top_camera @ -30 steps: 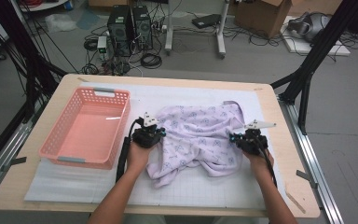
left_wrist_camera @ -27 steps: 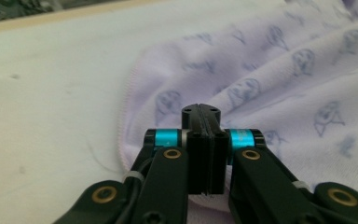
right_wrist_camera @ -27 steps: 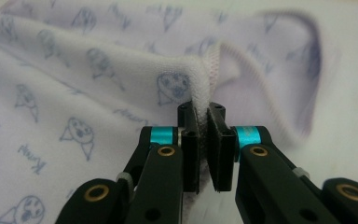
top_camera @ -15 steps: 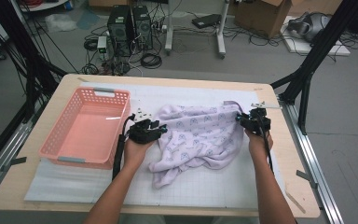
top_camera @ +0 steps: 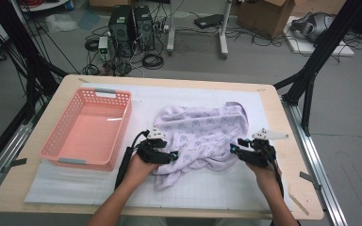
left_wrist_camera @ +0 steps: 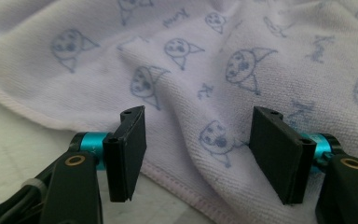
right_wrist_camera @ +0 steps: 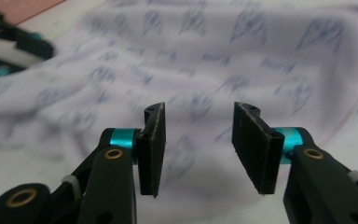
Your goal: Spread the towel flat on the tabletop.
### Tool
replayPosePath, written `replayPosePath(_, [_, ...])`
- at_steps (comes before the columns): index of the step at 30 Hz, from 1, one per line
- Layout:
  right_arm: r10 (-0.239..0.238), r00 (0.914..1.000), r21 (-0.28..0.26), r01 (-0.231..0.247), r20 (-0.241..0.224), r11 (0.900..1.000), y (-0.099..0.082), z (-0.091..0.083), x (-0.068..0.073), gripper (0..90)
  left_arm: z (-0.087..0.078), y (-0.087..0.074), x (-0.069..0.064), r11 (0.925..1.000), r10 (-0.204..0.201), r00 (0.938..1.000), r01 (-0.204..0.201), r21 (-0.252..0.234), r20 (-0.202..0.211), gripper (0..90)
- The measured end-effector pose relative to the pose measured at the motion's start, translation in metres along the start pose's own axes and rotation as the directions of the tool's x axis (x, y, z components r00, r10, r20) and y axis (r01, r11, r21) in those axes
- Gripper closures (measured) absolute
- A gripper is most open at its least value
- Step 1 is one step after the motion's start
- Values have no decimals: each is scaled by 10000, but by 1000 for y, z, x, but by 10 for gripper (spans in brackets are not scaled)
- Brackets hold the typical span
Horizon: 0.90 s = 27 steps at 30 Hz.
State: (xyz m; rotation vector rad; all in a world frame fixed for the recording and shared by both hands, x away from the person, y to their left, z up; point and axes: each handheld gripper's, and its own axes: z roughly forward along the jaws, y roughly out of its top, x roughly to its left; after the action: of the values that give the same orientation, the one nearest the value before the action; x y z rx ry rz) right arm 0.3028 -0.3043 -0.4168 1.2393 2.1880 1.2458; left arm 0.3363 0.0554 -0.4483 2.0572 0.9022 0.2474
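A lilac towel (top_camera: pixel 202 136) printed with small blue faces lies crumpled on the white gridded mat (top_camera: pixel 217 188). My left gripper (top_camera: pixel 172 155) sits at the towel's near left edge. Its jaws have just been opening and stand wide apart (left_wrist_camera: pixel 198 149), with the towel's hem (left_wrist_camera: pixel 182 179) lying loose below the gap and neither pad pressing on it. My right gripper (top_camera: pixel 233 149) is at the near right edge. Its jaws have also just been opening (right_wrist_camera: pixel 198 144), and the towel (right_wrist_camera: pixel 214 56) lies beyond them, ungripped. The left gripper (right_wrist_camera: pixel 9 51) shows blurred at the upper left of the right gripper view.
A pink plastic basket (top_camera: pixel 87 127) stands on the mat's left side, close to my left hand. Bare wooden table (top_camera: pixel 292 127) runs along the right edge. Computers, cables and black frame legs stand on the floor beyond the table.
Both grippers, shut on the towel's near edges a second ago, have opened and let go. The right hand swung to the far side and back toward me. The towel now lies more spread.
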Motion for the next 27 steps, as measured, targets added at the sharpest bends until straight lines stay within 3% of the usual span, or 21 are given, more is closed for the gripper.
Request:
replayPosePath(2, [81,9995,618,-61,-313,9981,-18,-4,9,515,2,1,-5,9990,436,9988,-435,70,-238,410])
replayPosePath(3, [12,9992,727,18,-409,9974,-21,-5,13,514,2,1,-6,9982,590,9980,-589,76,-209,503])
replayPosePath(4, [12,9992,727,18,-409,9974,-21,-5,13,514,1,1,-7,9978,663,9978,-663,91,5,503])
replayPosePath(7, [152,9938,787,-65,-1099,9969,-28,-6,24,467,0,2,-10,9981,583,9979,-588,169,299,827])
replayPosePath(8, [73,9909,914,51,-1346,9958,-29,-3,29,470,0,3,-11,9981,592,9981,-595,163,148,842])
replayPosePath(9, [-431,9908,1127,577,-1283,9919,-30,4,39,490,-3,4,-9,9990,426,9990,-428,-125,-155,859])
replayPosePath(12, [-647,9916,1455,808,-1120,9861,-29,15,42,560,-8,6,-2,9984,135,9989,-159,-548,-440,861])
replayPosePath(13, [-809,9922,1459,943,-951,9848,-27,20,39,673,-11,6,1,9972,-36,9983,-8,-754,-577,862])
replayPosePath(14, [-809,9922,1459,943,-951,9848,-27,20,39,673,-14,7,5,9960,-141,9977,81,-891,-664,862])
replayPosePath(16, [-873,9921,1512,1003,-901,9834,-25,22,33,820,-19,8,11,9958,-190,9961,111,-911,-859,864])
replayPosePath(17, [-1096,9898,1495,1224,-913,9812,-25,22,29,844,-20,9,13,9951,-258,9945,158,-978,-1015,864])
replayPosePath(19, [-1015,9898,1458,1155,-996,9826,-25,20,22,853,-23,10,19,9932,-418,9900,264,-1136,-1350,865])
replayPosePath(20, [-1006,9921,1464,1107,-745,9830,-24,15,13,854,-24,11,22,9908,-609,9864,412,-1292,-1524,864])
replayPosePath(21, [-1006,9921,1464,1107,-745,9830,-24,15,13,854,-25,11,26,9878,-763,9828,515,-1470,-1681,864])
replayPosePath(22, [-811,9964,1486,840,-255,9853,-25,8,-2,854,-24,12,32,9838,-1151,9754,858,-1574,-1879,865])
replayPosePath(23, [-734,9972,1468,709,119,9866,-27,4,-10,856,-24,12,32,9838,-1151,9754,858,-1574,-1879,865])
replayPosePath(24, [-734,9972,1468,709,119,9866,-27,4,-10,856,-22,12,34,9824,-1201,9719,869,-1656,-2025,865])
replayPosePath(25, [-800,9952,1538,706,558,9856,-29,1,-17,857,-21,12,35,9803,-1291,9694,930,-1742,-2090,865])
replayPosePath(27, [-267,9973,1275,179,679,9917,-33,-4,-34,859,-17,14,38,9789,-1436,9658,1066,-1745,-2158,866])
